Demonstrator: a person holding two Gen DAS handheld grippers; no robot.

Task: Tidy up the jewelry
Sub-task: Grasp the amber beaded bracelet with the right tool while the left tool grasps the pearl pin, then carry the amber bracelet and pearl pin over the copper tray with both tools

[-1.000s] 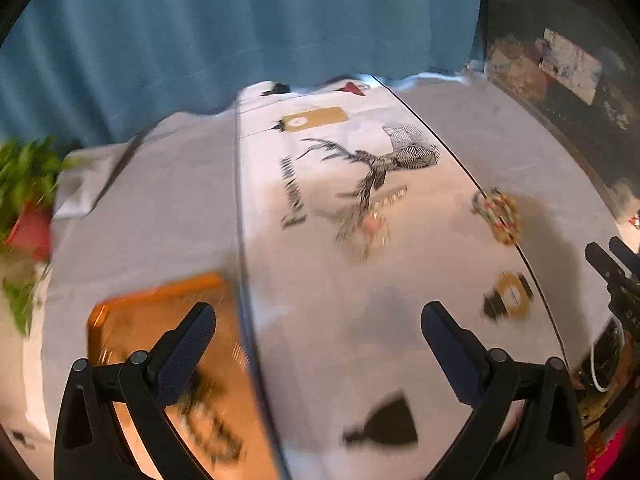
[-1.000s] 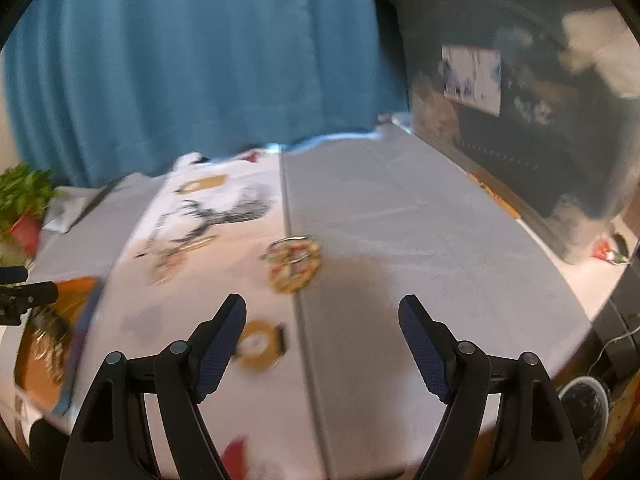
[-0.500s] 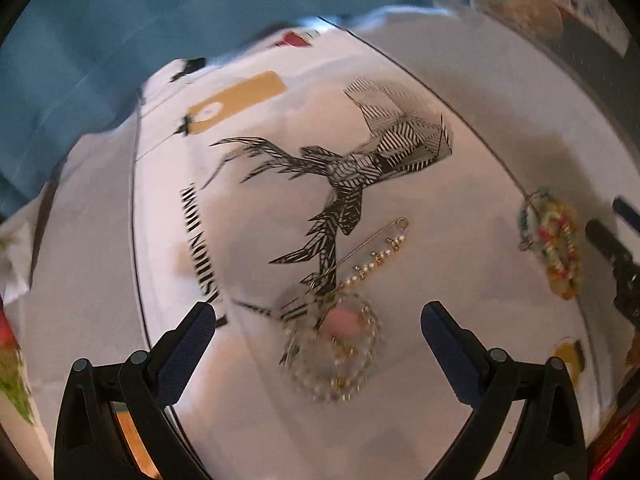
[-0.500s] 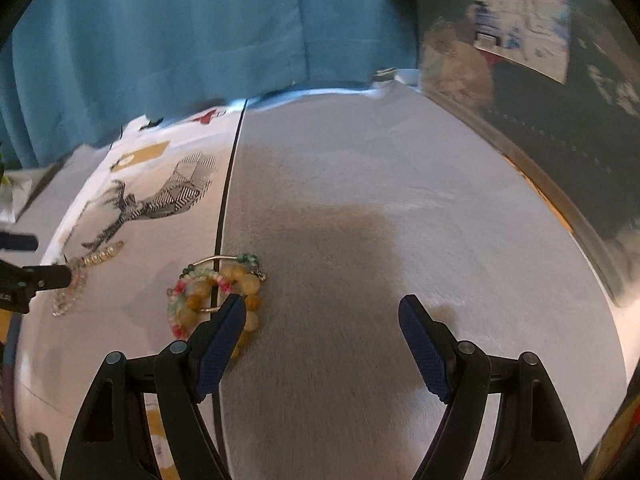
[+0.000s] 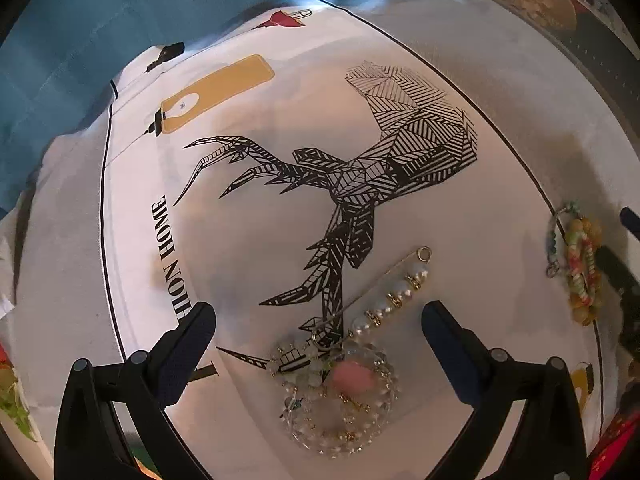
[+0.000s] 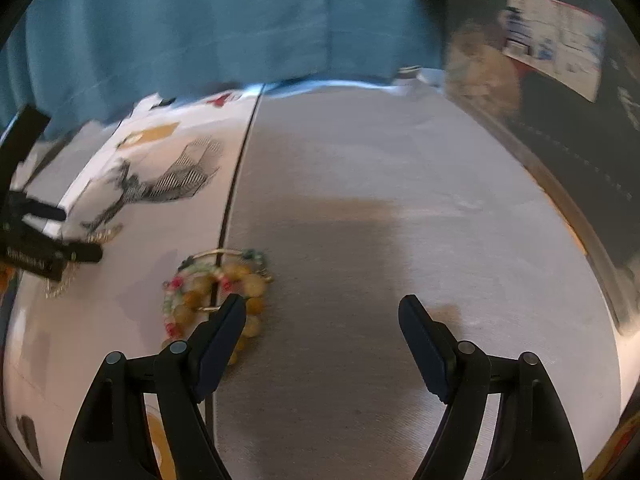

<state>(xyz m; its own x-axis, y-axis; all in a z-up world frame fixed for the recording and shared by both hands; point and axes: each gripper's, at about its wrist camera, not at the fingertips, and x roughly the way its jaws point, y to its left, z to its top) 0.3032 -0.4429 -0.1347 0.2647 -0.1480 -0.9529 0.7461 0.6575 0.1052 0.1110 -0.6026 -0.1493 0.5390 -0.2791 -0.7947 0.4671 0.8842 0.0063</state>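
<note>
A clear bead bracelet with a pink charm [image 5: 344, 400] lies on the printed white cloth [image 5: 256, 264], with a pearl safety-pin brooch [image 5: 384, 292] touching its far side. My left gripper [image 5: 320, 332] is open and empty, low over them, fingers either side. A bunch of yellow, green and pink bead bracelets [image 6: 216, 296] lies at the cloth's right border; it also shows in the left wrist view [image 5: 580, 264]. My right gripper [image 6: 322, 320] is open and empty, its left finger [image 6: 224, 324] just beside that bunch. The left gripper shows at the far left of the right wrist view [image 6: 60, 236].
A grey tablecloth [image 6: 380, 208] covers the table to the right of the printed cloth. A blue curtain [image 6: 200, 20] hangs behind. Dark furniture with papers [image 6: 560, 40] stands at the right. A sliver of green plant [image 5: 12, 400] shows at the far left.
My left gripper has moved forward and down from beside an orange tray to over the clear bracelet and brooch. My right gripper has moved forward and down to the yellow bead bunch.
</note>
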